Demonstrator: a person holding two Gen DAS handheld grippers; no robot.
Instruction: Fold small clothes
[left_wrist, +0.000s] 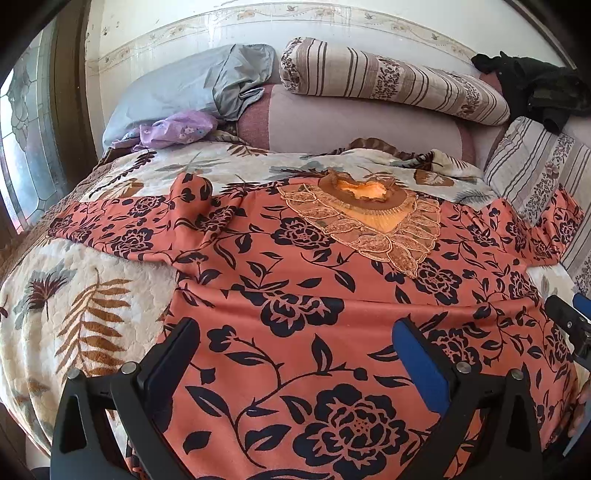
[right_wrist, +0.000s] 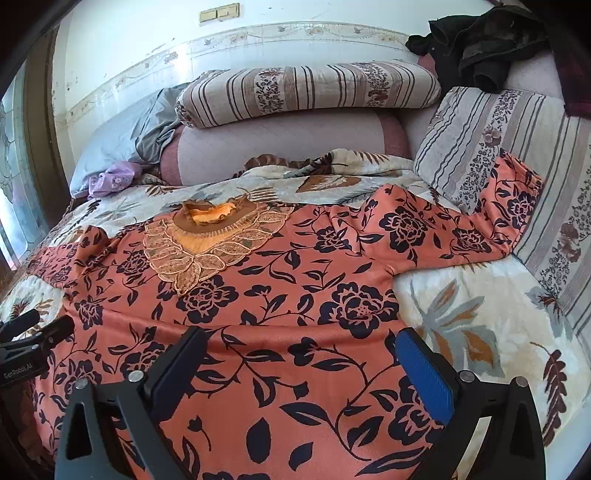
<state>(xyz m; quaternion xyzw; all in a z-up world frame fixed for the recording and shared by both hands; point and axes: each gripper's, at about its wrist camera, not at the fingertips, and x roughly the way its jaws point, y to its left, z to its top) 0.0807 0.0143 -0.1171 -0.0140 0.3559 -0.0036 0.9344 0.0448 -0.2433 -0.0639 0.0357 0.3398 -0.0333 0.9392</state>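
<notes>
- Both tongs stand wide apart with nothing between their fingers: the left tongs hang over the lower middle of the blouse, and the right tongs hang over its lower right part, near the edge.
- From the right wrist view, the left tongs show at the left edge, above the blouse's left side; from the left wrist view, part of the right tongs shows at the right edge.
- The blouse, orange-red with a dark flower print, lies spread flat and face up on the bedspread, neck toward the pillows.
- Its lace collar sits at the far end, around the neck opening.
- The left sleeve stretches out sideways on the bedspread with a fold near the shoulder; the right sleeve runs out and bends up against a striped cushion.
- A striped pillow rests on a pink bolster at the head of the bed.
- A grey pillow and a small purple cloth lie at the far left; dark clothes are heaped at the far right.
</notes>
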